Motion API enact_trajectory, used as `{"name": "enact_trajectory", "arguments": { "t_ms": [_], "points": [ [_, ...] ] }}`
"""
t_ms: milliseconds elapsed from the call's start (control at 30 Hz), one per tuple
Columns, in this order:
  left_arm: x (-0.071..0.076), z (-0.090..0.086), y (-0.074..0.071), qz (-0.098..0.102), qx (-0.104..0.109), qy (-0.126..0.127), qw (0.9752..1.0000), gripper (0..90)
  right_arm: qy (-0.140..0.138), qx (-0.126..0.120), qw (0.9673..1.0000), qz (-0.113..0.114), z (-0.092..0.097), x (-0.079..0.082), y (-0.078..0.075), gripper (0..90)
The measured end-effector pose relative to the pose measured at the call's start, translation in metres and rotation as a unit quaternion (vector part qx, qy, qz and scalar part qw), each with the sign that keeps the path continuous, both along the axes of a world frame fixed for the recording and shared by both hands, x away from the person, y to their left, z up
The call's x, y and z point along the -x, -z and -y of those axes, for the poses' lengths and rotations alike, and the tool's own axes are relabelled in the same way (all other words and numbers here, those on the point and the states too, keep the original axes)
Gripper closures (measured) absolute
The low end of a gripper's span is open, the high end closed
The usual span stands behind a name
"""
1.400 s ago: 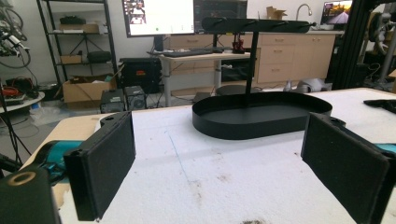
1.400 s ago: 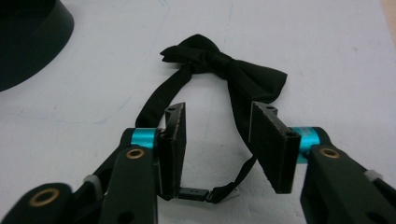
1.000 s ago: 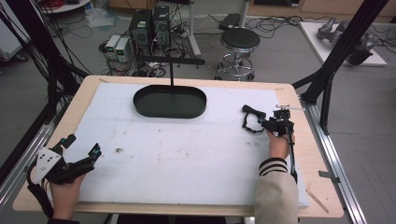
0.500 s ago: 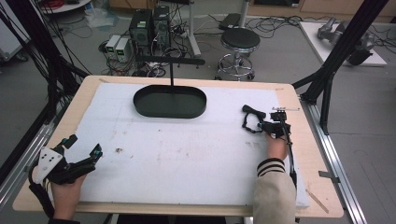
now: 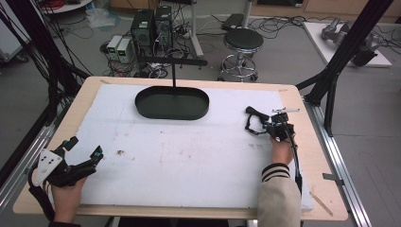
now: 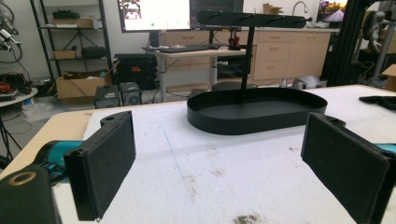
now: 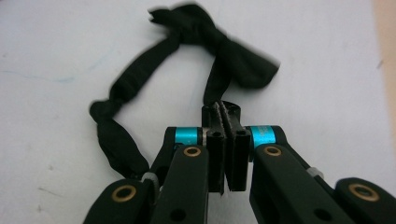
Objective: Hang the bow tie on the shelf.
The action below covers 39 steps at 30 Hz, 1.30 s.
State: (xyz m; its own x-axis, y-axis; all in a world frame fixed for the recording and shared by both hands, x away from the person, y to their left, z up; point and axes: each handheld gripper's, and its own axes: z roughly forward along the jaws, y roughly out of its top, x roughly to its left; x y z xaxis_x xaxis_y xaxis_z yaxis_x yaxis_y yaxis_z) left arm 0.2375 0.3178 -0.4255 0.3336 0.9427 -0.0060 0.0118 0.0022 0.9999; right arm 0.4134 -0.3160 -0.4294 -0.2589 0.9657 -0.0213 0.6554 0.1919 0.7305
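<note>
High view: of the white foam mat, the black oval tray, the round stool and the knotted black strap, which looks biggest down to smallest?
1. White foam mat
2. Black oval tray
3. Round stool, though it sits farther from the camera, so its true size is unsure
4. Knotted black strap

A wooden table (image 5: 302,101) is covered by a white foam sheet (image 5: 189,156), stained with dark specks near its middle. A black oval tray (image 5: 171,102) with an upright stand is set at the far centre. A knotted black strap (image 5: 253,120) is laid on the sheet at the right.
</note>
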Motion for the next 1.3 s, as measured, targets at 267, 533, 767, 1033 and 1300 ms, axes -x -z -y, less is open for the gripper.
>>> {"name": "enact_trajectory", "arguments": {
  "t_ms": [267,533,767,1033,1300],
  "points": [
    [0.002,0.002,-0.002,0.009,-0.001,0.004,0.9999,10.6,-0.042,0.034,0.9916,0.118,-0.012,0.018,-0.033,89.0],
    [0.003,0.003,-0.004,0.019,0.001,0.006,0.9998,10.6,-0.058,0.012,0.9728,0.224,-0.015,0.037,-0.06,89.0],
    [0.004,0.003,-0.005,0.023,0.002,0.007,0.9997,10.7,-0.072,-0.023,0.9583,0.276,-0.018,0.044,-0.07,89.0],
    [0.005,0.004,-0.005,0.028,0.002,0.01,0.9996,10.7,-0.109,-0.038,0.9382,0.326,-0.037,0.046,-0.091,88.9],
    [0.005,0.003,-0.006,0.031,0.005,0.011,0.9995,10.7,-0.161,-0.046,0.9186,0.358,-0.071,0.04,-0.122,88.8]
  ]
}}
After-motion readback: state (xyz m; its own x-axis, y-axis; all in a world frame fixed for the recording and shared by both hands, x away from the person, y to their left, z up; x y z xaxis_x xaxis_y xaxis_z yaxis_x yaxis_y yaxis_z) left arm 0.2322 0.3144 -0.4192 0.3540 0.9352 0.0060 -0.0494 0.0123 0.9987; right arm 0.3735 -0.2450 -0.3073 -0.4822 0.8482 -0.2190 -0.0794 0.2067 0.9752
